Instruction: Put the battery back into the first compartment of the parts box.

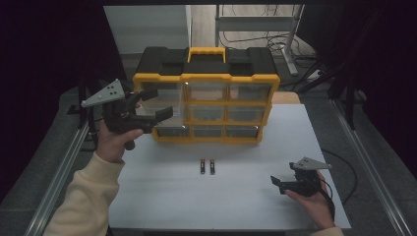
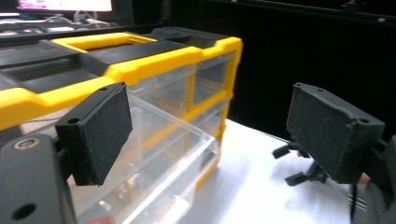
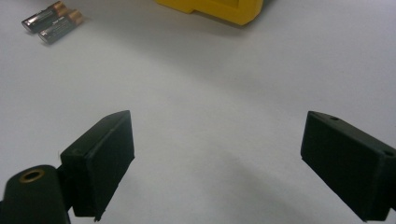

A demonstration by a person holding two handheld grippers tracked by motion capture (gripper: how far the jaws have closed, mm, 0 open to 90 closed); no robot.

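In the high view the left gripper (image 1: 156,104) is raised at the left end of the organizer (image 1: 206,96), its jaws apart with nothing between them, just beside the top-left drawer (image 1: 160,98), which stands pulled out toward it. The organizer, yellow-framed with a black top and a yellow handle (image 1: 207,51), stands at the far side of the white bench (image 1: 236,196). Two batteries (image 1: 207,166) lie side by side on the bench in front of the organizer, well apart from both grippers. The right gripper (image 1: 279,184) sits low over the bench near its right front corner, jaws apart and empty. In the left gripper view the two black pads (image 2: 95,133) stand wide apart; the clear drawer (image 2: 163,154) juts out of the frame below and between them, touched by neither as far as I can tell, and the right gripper (image 2: 299,163) shows farther off on the bench. In the right gripper view the jaws gape over bare bench (image 3: 210,93), with the batteries (image 3: 52,21) at the upper left and a corner of the organizer (image 3: 219,8) at the top
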